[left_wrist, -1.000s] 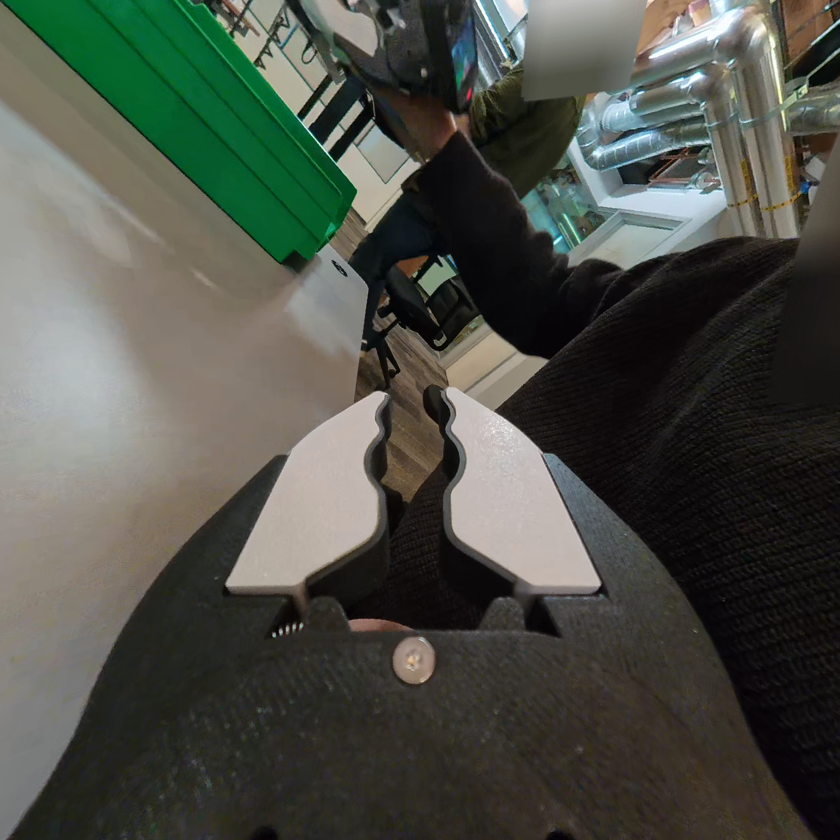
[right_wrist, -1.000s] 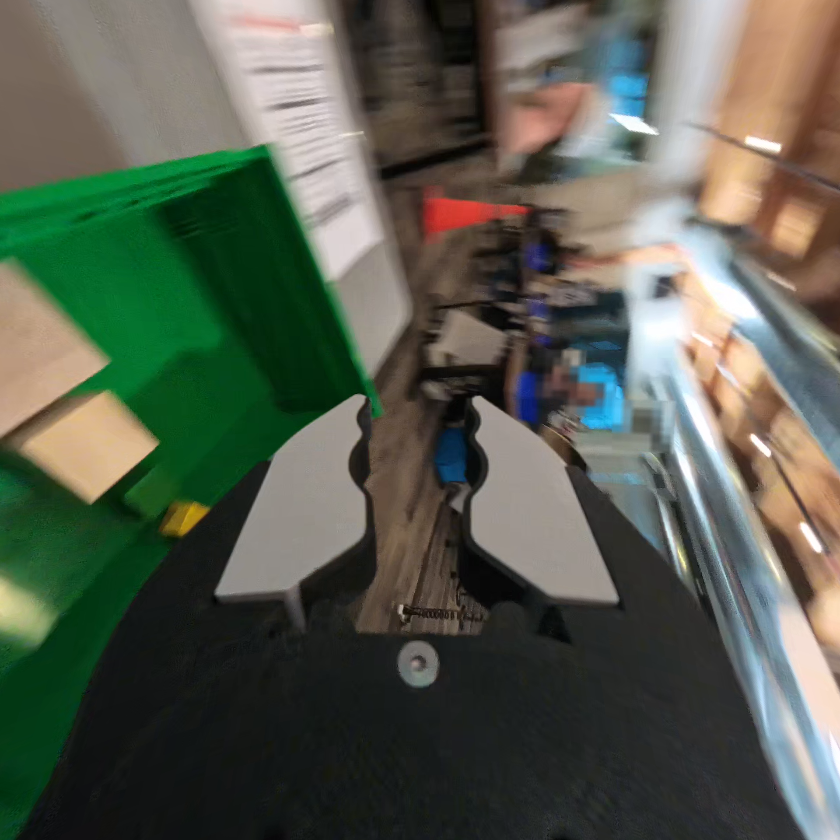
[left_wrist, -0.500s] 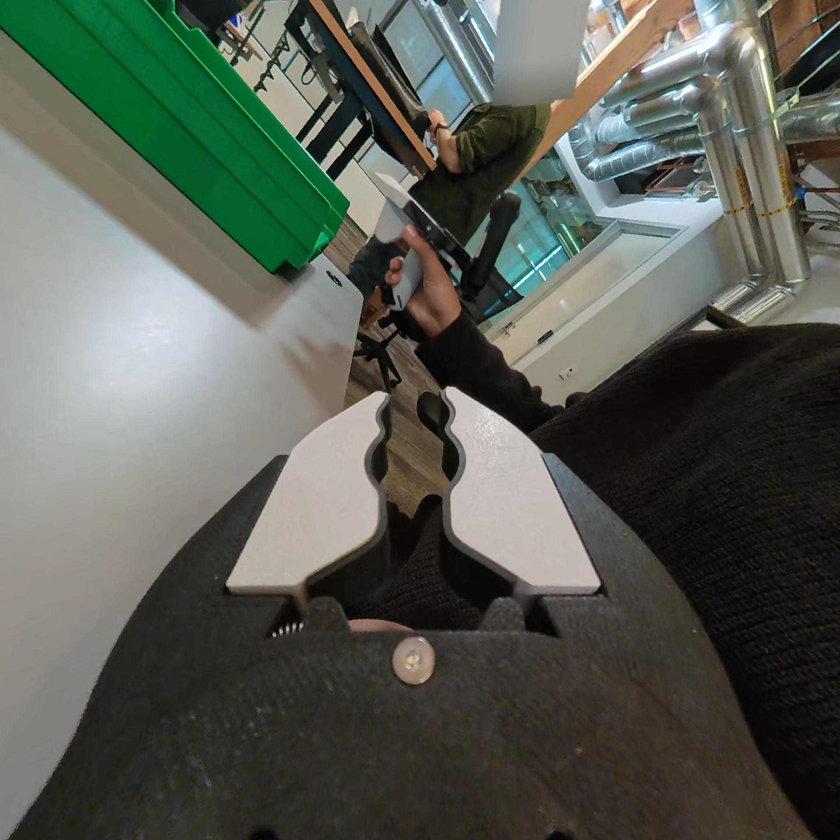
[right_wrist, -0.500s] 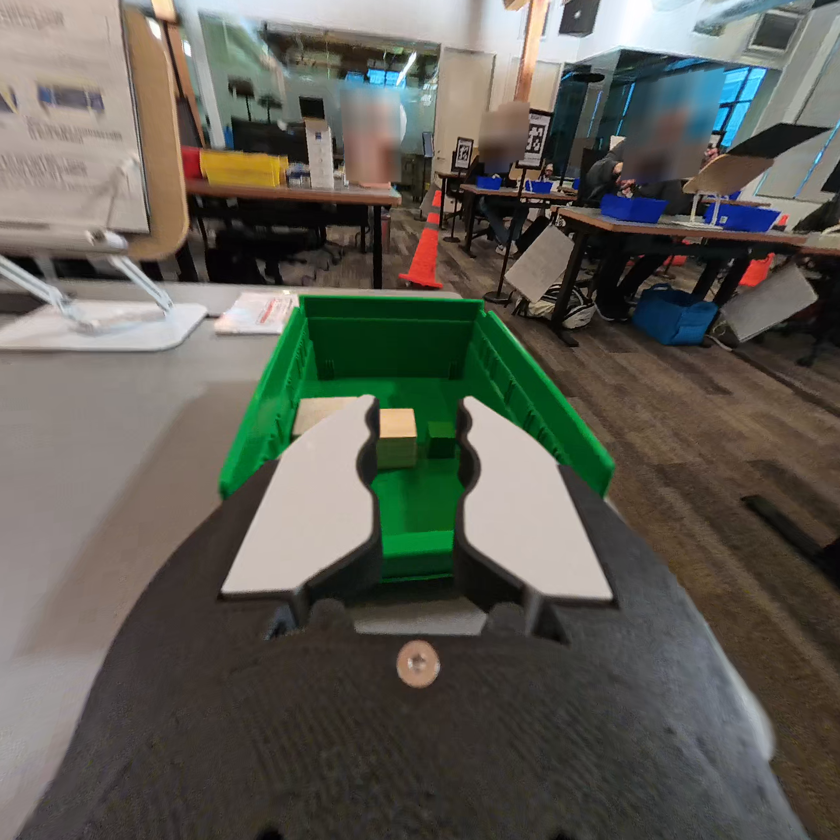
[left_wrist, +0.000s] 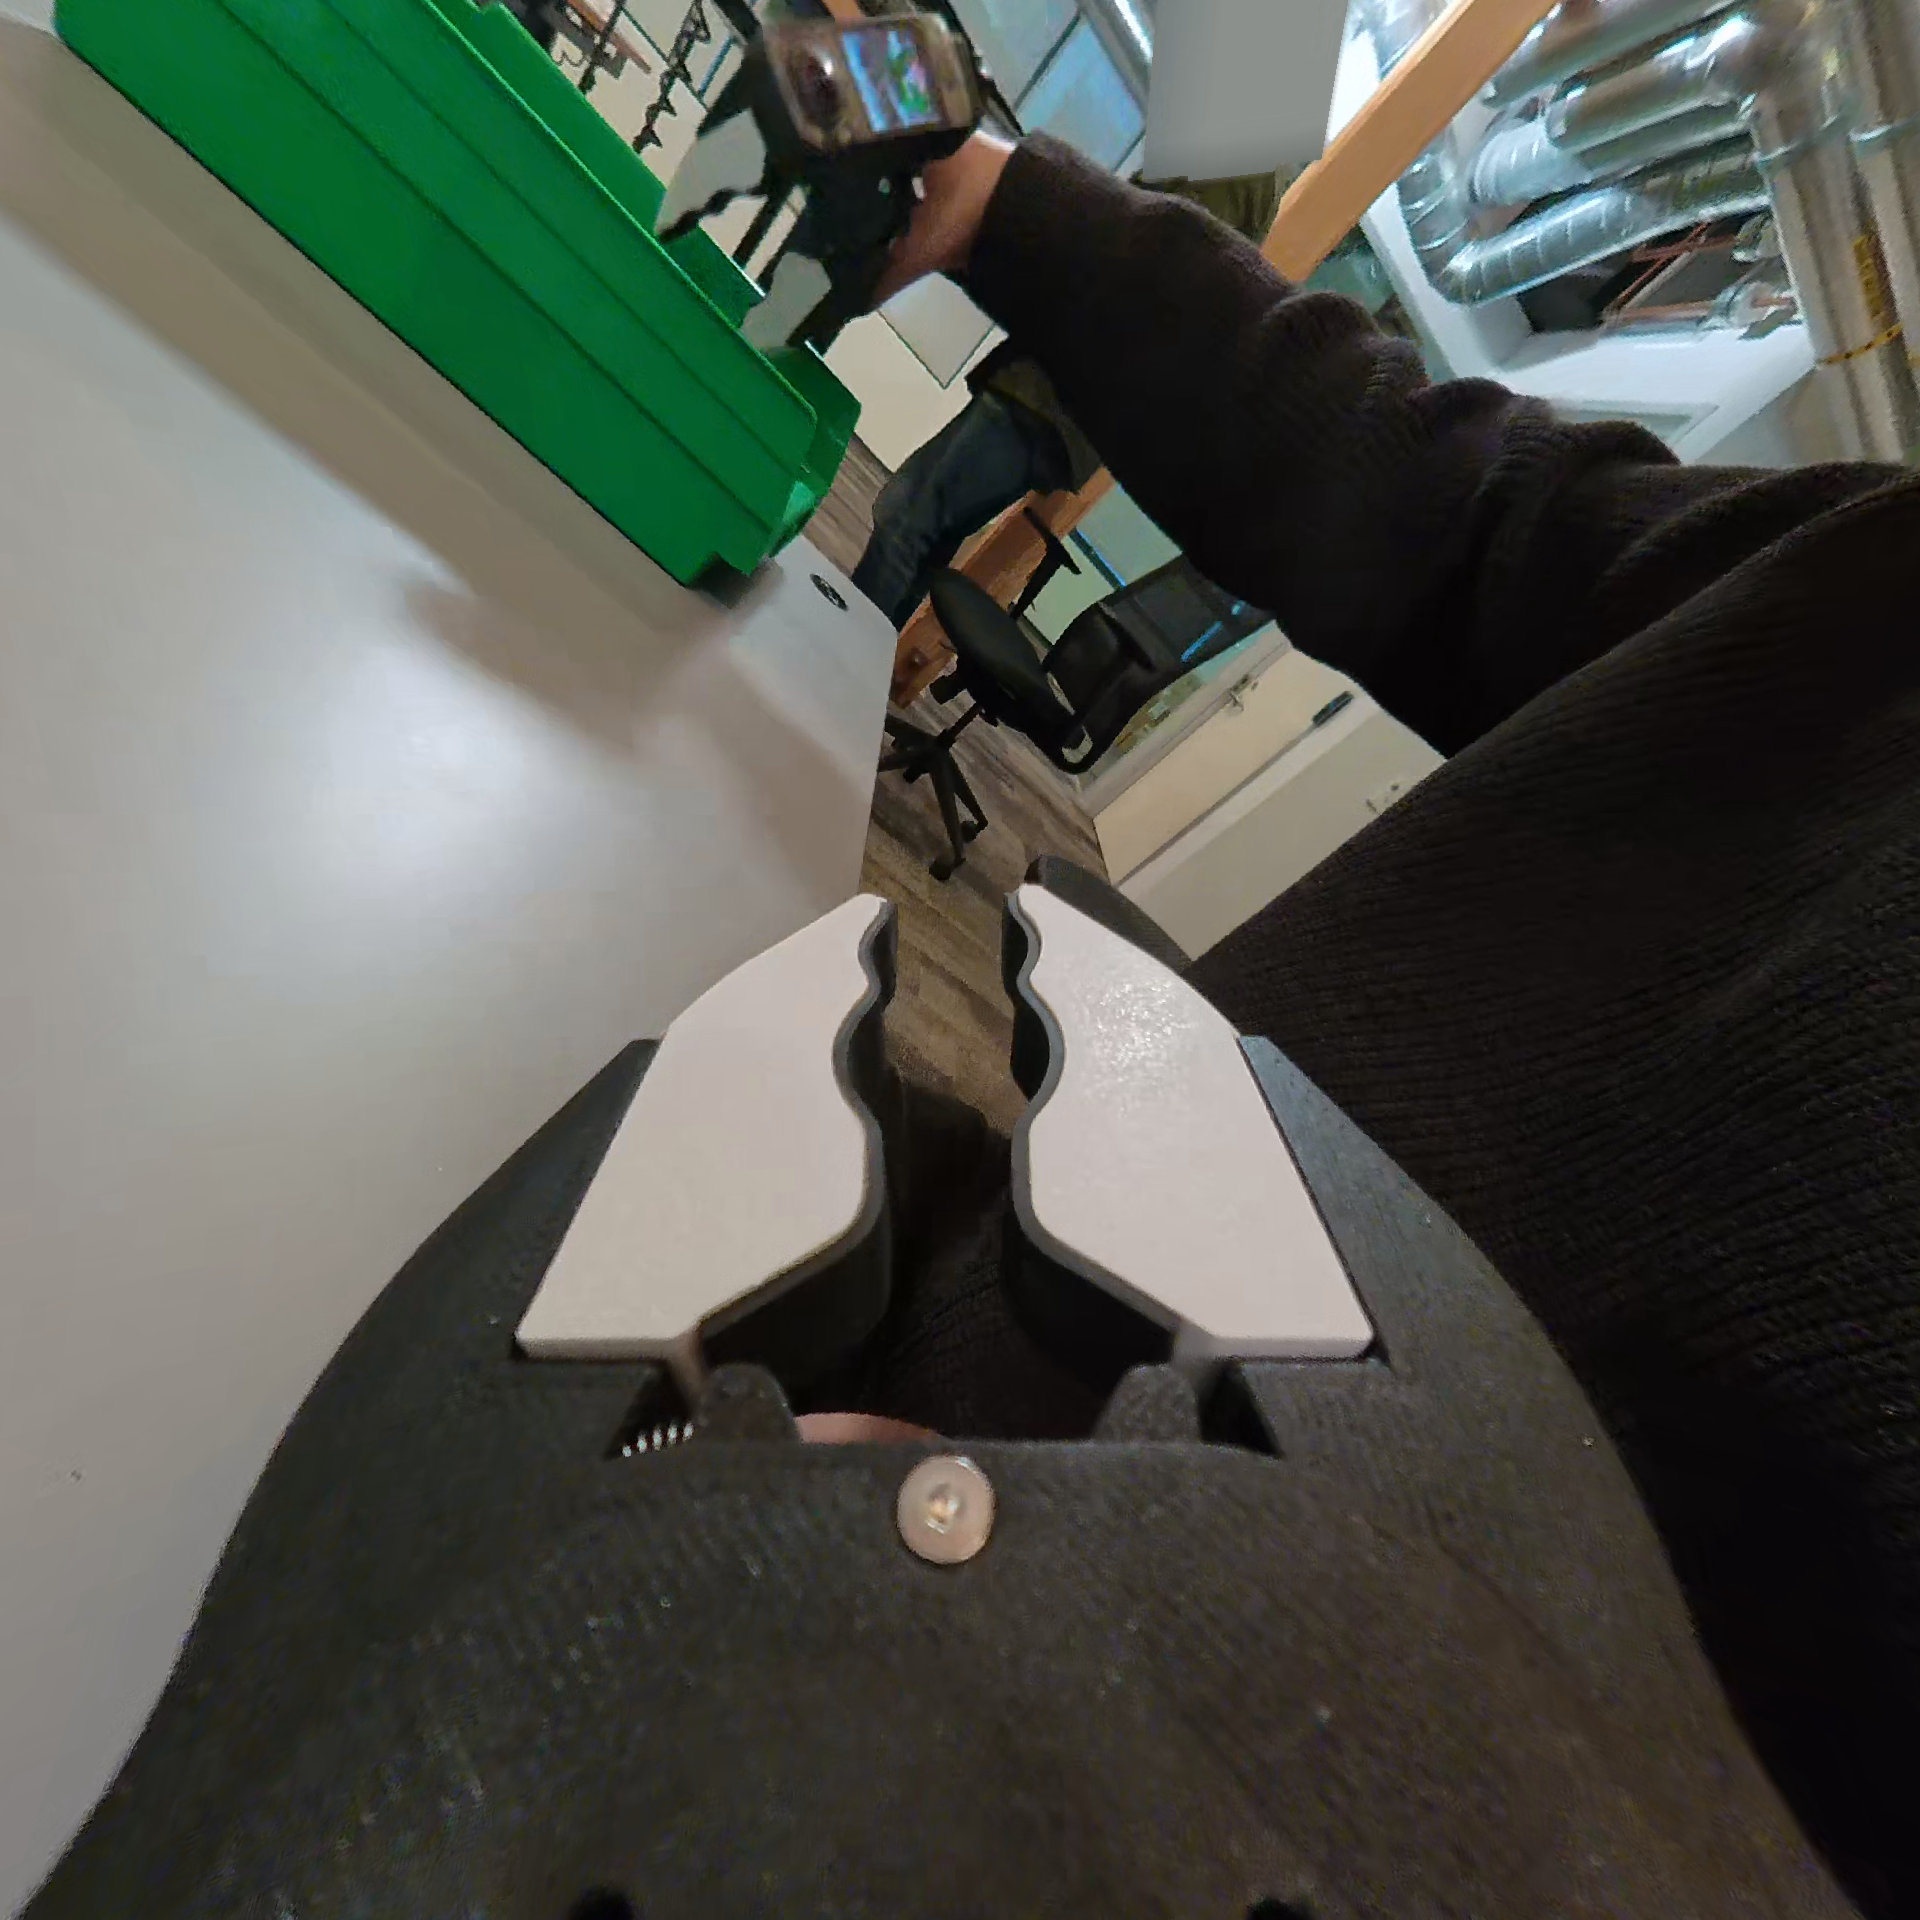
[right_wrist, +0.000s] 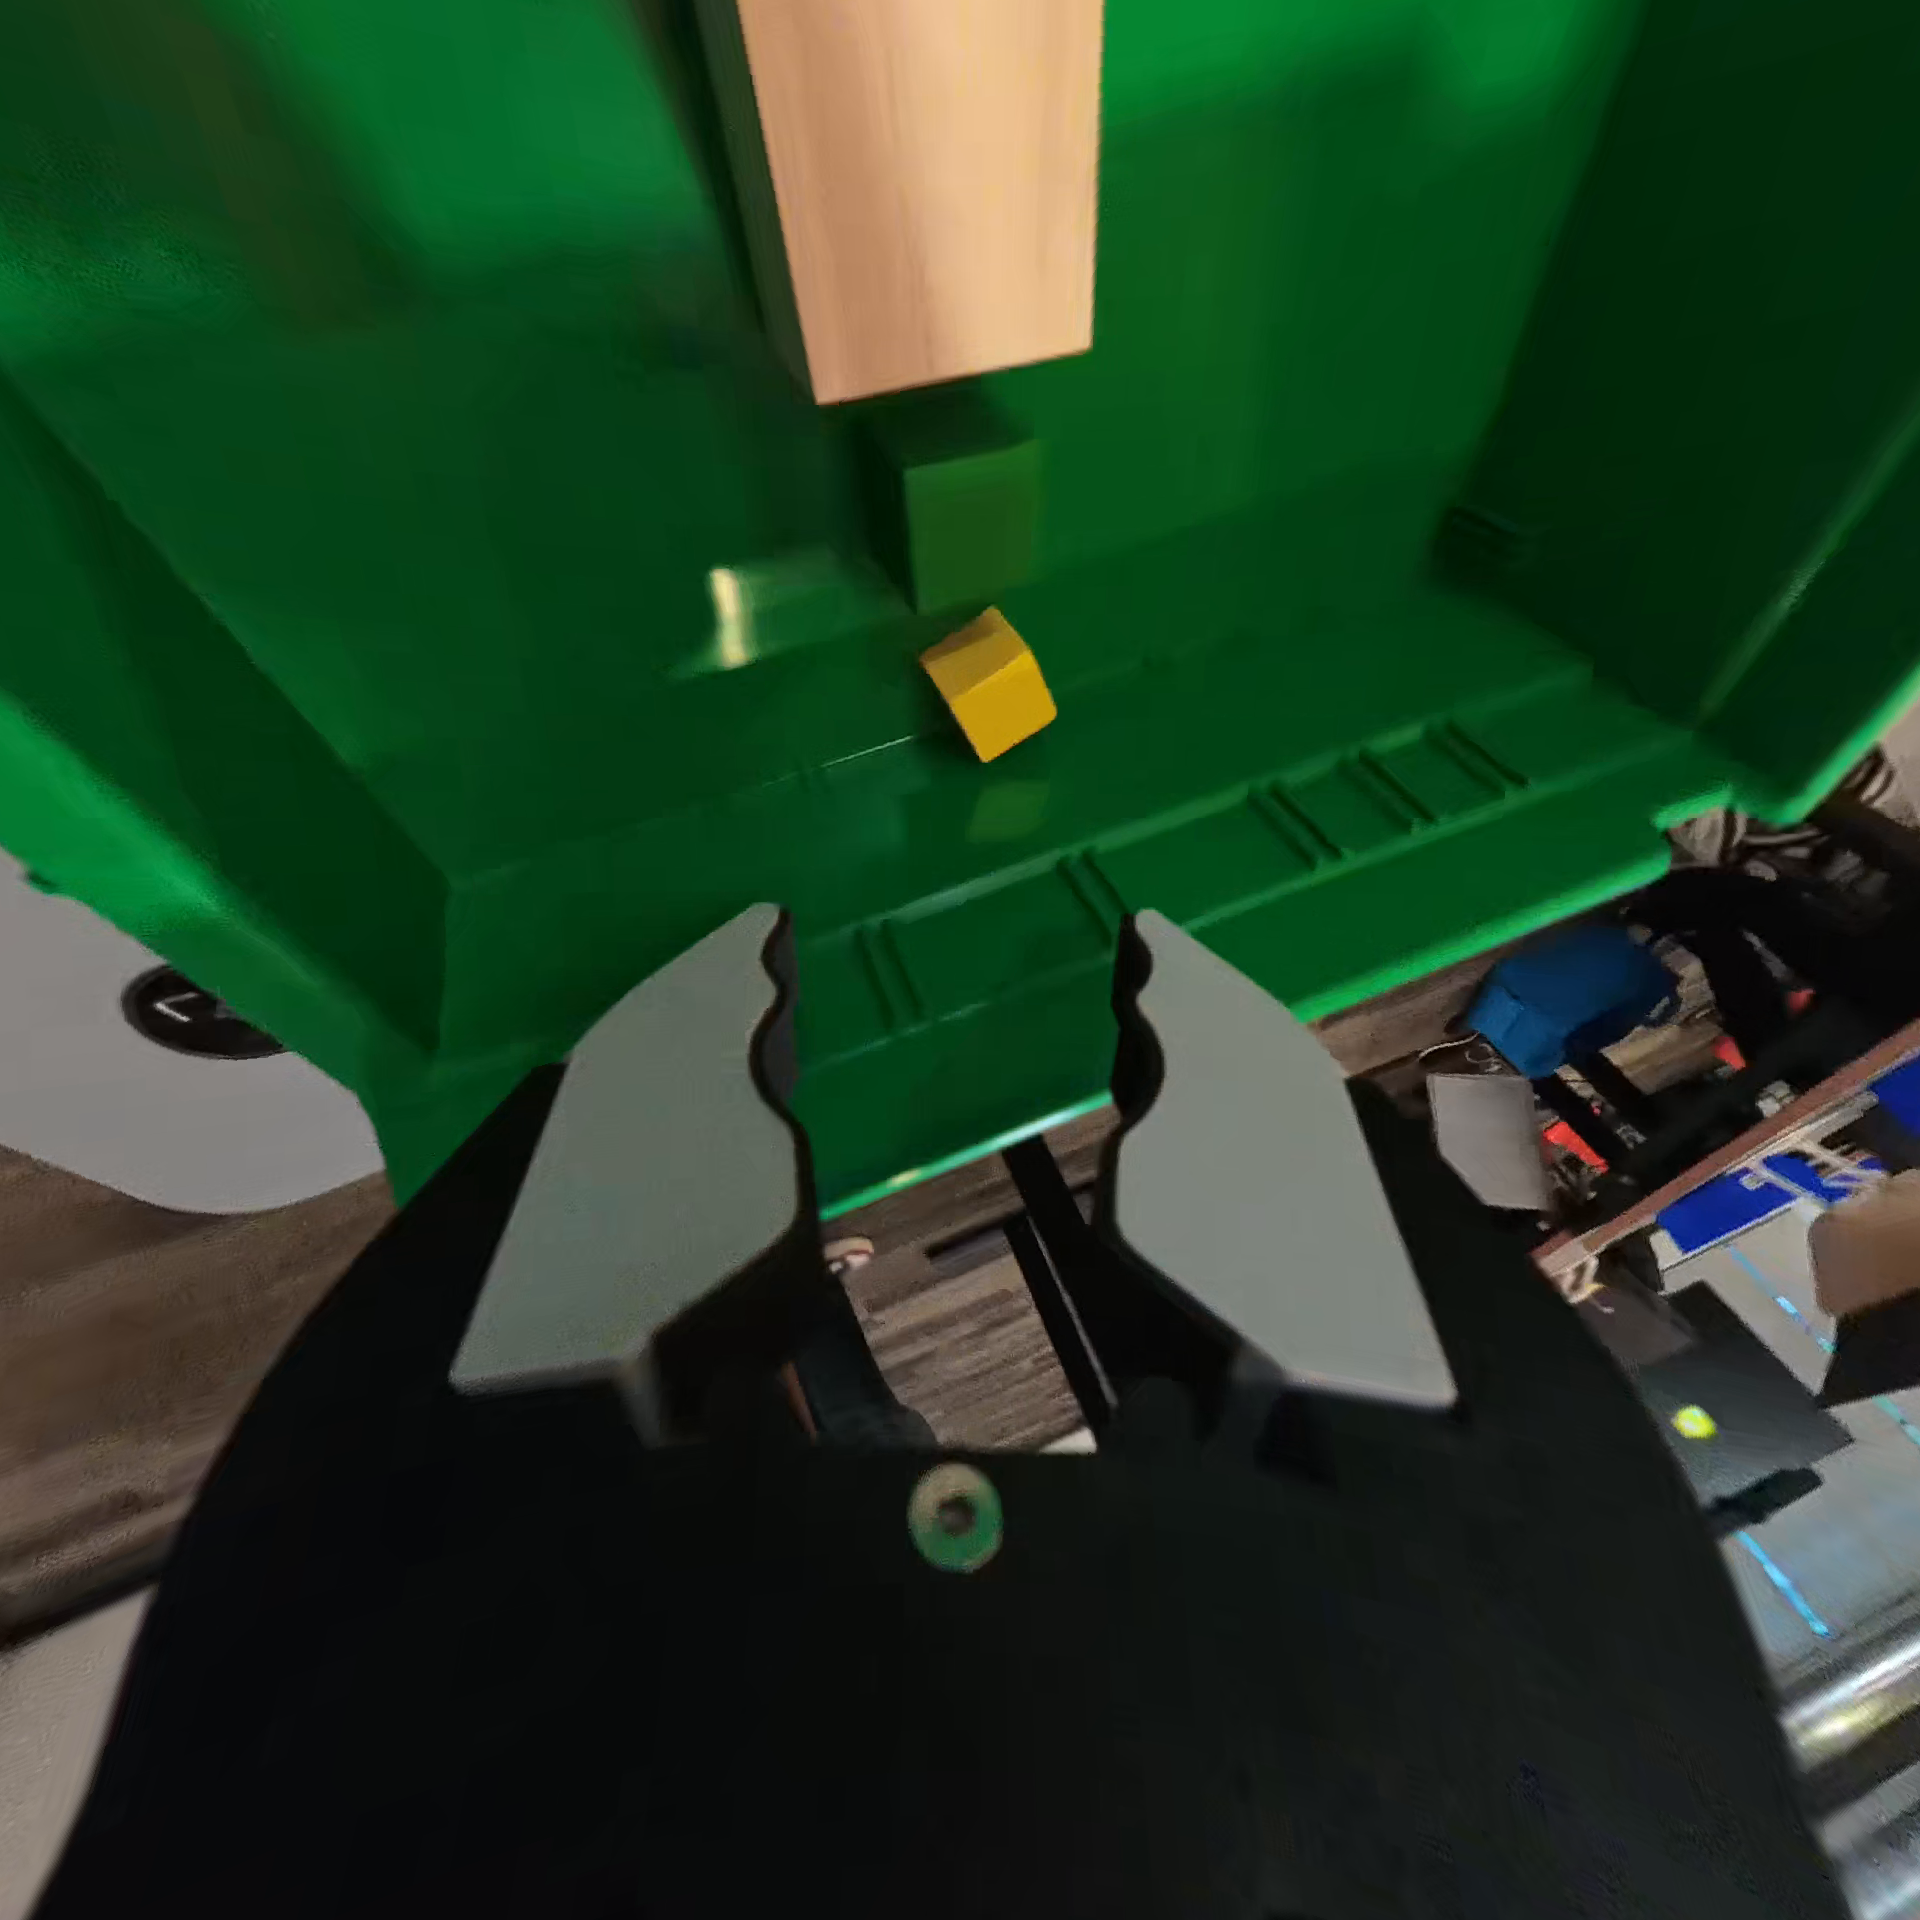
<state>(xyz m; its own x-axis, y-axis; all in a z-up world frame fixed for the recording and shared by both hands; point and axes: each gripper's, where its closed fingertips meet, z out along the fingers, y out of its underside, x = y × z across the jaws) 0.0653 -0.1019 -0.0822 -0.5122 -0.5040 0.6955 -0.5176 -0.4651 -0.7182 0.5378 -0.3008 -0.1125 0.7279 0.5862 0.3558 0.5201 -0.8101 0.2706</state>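
Observation:
My right gripper (right_wrist: 956, 920) is open and empty, with its jaws wide apart, and it hovers over a green bin (right_wrist: 1299, 914) looking down into it. On the bin floor lie a small yellow cube (right_wrist: 987, 684), a green block (right_wrist: 971, 520) and a tall pale wooden block (right_wrist: 935, 187). The yellow cube is nearest, just ahead of the fingertips. My left gripper (left_wrist: 948, 902) is open by a narrow gap and empty. It sits low at the grey table's edge (left_wrist: 810, 644), beside a black knit sleeve (left_wrist: 1610, 1143). In the left wrist view the right gripper (left_wrist: 758, 239) is held above the green bin (left_wrist: 468, 249).
The bin stands near the table corner, with wood-pattern floor (right_wrist: 966, 1340) below the edge. A black office chair (left_wrist: 997, 665) and a seated person (left_wrist: 966, 468) are beyond the table. Blue bins (right_wrist: 1569, 997) and desks are at right.
The right gripper swung from a level view of the bin to above it, looking down, and its jaws opened wider. The left gripper stayed in place.

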